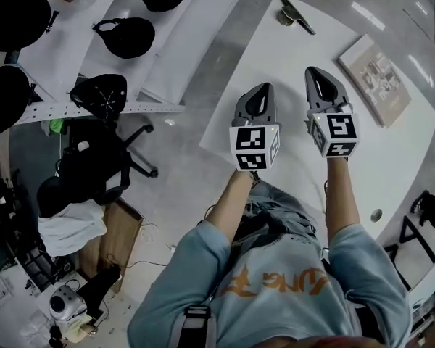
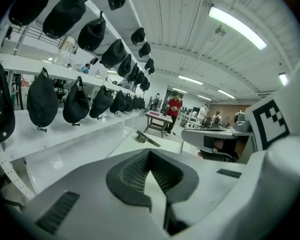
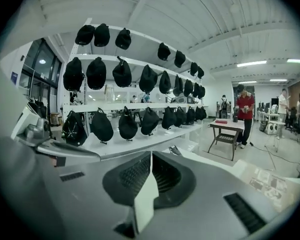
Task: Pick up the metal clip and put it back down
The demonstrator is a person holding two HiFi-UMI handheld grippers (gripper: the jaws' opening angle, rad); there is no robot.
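The metal clip point(image 1: 295, 12) lies at the far end of the white table point(image 1: 275, 46), dark and slim with a round end. It also shows small ahead in the left gripper view point(image 2: 146, 138) and in the right gripper view point(image 3: 175, 150). My left gripper point(image 1: 263, 88) hovers over the table's near left part, jaws shut with nothing between them point(image 2: 150, 152). My right gripper point(image 1: 316, 72) is beside it, a little farther forward, also shut and empty point(image 3: 150, 154). Both point toward the clip and are well short of it.
A flat booklet point(image 1: 375, 79) lies on the table's right side. White shelves with several black caps point(image 1: 127, 35) run along the left, with an office chair point(image 1: 101, 158) beside them. Far off, a person in red point(image 3: 245, 113) stands by a small table.
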